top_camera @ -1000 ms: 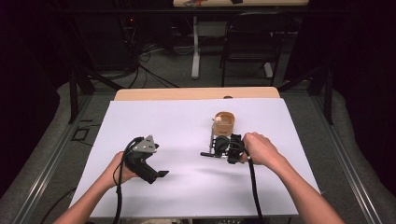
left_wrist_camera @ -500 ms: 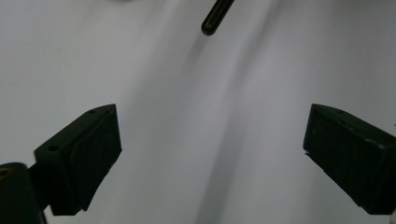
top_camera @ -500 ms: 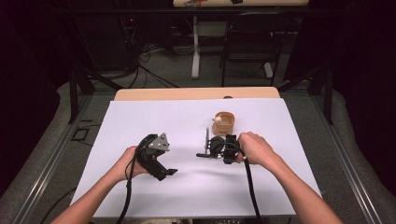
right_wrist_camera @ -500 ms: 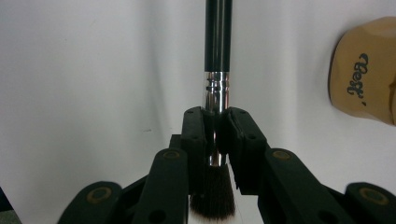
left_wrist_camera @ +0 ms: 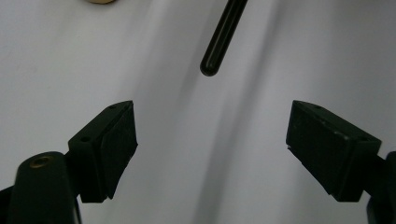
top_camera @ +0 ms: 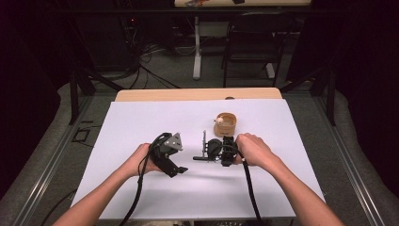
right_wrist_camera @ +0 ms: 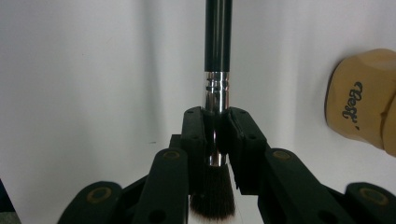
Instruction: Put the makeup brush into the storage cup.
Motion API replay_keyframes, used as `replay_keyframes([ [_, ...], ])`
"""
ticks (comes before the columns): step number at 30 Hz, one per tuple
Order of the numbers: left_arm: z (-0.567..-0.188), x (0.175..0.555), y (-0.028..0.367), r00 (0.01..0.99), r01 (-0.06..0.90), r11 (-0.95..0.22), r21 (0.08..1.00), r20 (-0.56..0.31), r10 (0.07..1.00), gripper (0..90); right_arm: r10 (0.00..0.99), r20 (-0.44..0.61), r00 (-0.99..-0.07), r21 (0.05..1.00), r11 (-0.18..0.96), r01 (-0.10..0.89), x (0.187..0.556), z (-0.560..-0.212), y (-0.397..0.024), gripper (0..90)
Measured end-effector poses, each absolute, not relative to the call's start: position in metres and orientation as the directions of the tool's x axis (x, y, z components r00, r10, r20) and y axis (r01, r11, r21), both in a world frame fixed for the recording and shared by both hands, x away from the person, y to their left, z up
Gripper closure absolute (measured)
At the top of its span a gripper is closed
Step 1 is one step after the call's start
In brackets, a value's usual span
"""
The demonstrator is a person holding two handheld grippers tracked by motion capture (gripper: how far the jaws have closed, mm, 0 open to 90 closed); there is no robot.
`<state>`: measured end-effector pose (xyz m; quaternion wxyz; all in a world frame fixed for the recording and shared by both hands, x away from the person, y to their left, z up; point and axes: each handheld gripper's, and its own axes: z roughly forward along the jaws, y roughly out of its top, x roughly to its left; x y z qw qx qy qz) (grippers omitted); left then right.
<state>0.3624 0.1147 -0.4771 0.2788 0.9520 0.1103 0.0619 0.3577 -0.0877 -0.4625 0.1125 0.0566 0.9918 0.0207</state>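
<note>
Brush [right_wrist_camera: 217,37] is sitting clamped at its metal collar in the right gripper [right_wrist_camera: 215,135]. Left gripper [left_wrist_camera: 212,149], jaws spread but just closing on nothing, is nearing the handle tip; taking it is pending.

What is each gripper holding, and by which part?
Right gripper clamps the brush at its metal ferrule. Left gripper holds nothing, its jaws closing.

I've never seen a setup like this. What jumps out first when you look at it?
Two bare hands on a white table, each working a black gripper. The right gripper is clamped on the silver collar of a makeup brush, whose black handle points at the left gripper, its jaws wide apart and just closing on nothing. A small tan wooden container sits just beyond.
</note>
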Motion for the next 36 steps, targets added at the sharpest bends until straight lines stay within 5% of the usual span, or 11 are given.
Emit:
replay_keyframes([
  [8,-0.485,0.365,0.103,0.975,0.163,-0.821,0.547,0.039,0.22,30.9,0.099,-0.221,-0.97,0.062,0.994,0.087,0.355,-0.462,-0.083,77.3],
  [20,-0.495,0.369,0.091,0.984,0.151,-0.807,0.571,-0.008,0.179,61.8,0.059,-0.214,-0.975,0.062,0.997,0.046,0.352,-0.463,-0.077,77.2],
  [36,-0.502,0.365,0.091,0.995,0.102,-0.806,0.583,-0.045,0.093,78.9,0.023,-0.2,-0.98,0.044,0.999,0.015,0.351,-0.466,-0.075,75.1],
])
